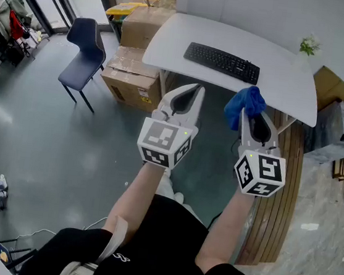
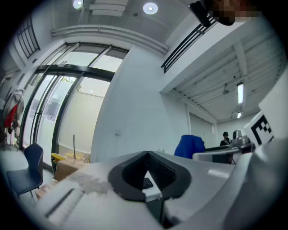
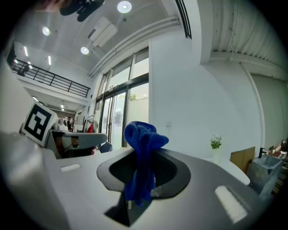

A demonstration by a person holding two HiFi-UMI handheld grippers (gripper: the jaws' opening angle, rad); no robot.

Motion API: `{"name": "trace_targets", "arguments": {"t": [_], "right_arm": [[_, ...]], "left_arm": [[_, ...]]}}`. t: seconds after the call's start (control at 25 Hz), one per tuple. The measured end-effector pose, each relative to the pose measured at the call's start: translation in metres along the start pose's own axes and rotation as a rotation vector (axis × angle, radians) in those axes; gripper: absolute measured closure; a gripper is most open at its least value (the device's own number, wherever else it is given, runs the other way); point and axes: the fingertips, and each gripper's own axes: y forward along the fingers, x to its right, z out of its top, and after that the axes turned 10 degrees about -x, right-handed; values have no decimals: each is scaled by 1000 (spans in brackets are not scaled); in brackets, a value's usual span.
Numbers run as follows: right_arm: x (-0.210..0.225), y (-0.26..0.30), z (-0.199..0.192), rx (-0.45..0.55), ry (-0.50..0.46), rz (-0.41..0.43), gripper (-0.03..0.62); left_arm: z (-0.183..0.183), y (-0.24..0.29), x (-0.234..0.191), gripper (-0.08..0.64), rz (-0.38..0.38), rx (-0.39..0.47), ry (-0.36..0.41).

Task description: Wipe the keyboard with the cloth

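Note:
A black keyboard [image 1: 221, 62] lies on the white table [image 1: 278, 84] ahead of me, and a sliver of the keyboard [image 2: 147, 183] shows through the left jaws. My right gripper [image 1: 244, 110] is shut on a bunched blue cloth [image 1: 246, 104], held in the air short of the table's near edge. In the right gripper view the cloth [image 3: 143, 148] sticks up from the pinched jaws of that gripper [image 3: 144, 155]. My left gripper [image 1: 196, 88] hovers beside it, shut, with nothing between its jaws [image 2: 146, 155]. Both are well short of the keyboard.
Cardboard boxes [image 1: 133, 76] are stacked left of the table, with a dark blue chair [image 1: 86, 51] further left. A small plant [image 1: 309, 45] stands at the table's far right corner. A wooden bench [image 1: 280, 191] runs below my right gripper, and a grey bin [image 1: 334, 132] stands beyond it.

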Motion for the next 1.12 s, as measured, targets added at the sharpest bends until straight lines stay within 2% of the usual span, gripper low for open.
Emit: {"name": "trace_targets", "arguments": {"t": [0.36, 0.68, 0.92, 1.12], "right_arm": [[7, 1, -1, 10, -1, 0, 502], [33, 9, 10, 56, 78, -54, 502], [47, 44, 21, 87, 103, -53, 501], [66, 106, 26, 98, 114, -35, 502]], "left_arm": [[-3, 6, 3, 561, -4, -3, -4], [1, 13, -16, 561, 23, 1, -5], [0, 36, -66, 561, 75, -3, -36], [-10, 81, -128, 561, 118, -5, -73]]}}
